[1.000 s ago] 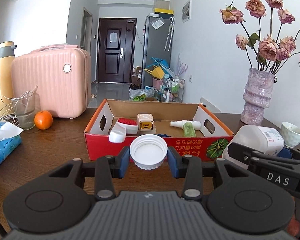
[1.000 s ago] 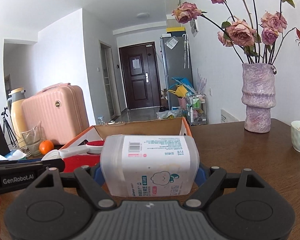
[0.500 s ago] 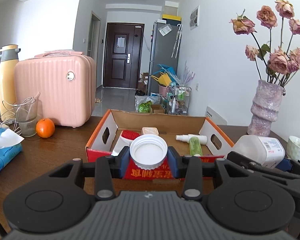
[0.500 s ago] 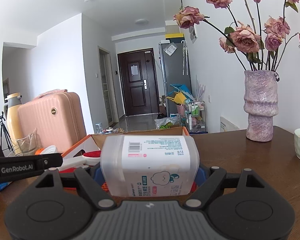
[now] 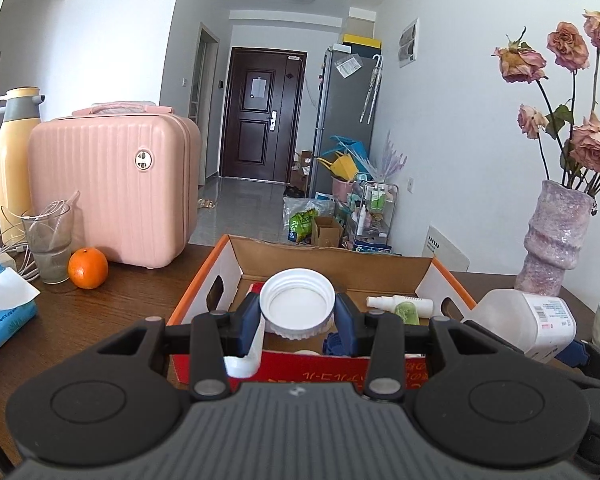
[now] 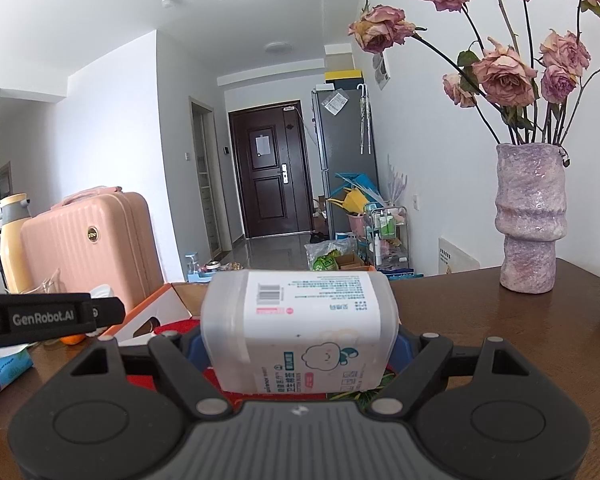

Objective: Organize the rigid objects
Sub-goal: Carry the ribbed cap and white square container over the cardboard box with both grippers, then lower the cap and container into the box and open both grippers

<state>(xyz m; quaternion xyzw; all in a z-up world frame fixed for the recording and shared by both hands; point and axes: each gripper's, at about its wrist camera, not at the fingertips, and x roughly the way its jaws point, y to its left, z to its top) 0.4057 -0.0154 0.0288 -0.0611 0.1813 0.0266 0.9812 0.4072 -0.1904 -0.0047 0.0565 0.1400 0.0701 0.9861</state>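
Your left gripper (image 5: 297, 317) has its jaws clamped on the white lid (image 5: 297, 303), held over the near wall of the cardboard box (image 5: 380, 270). Your right gripper (image 6: 298, 354) has its jaws clamped on the white container (image 6: 300, 330), just right of the box, above the table (image 6: 500, 320). A spray bottle (image 5: 400, 302) lies inside the box. An orange (image 5: 87, 268) sits well left of the box.

Left tool (image 5: 297, 317) grips white lid (image 5: 297, 304) over box (image 5: 332, 258).
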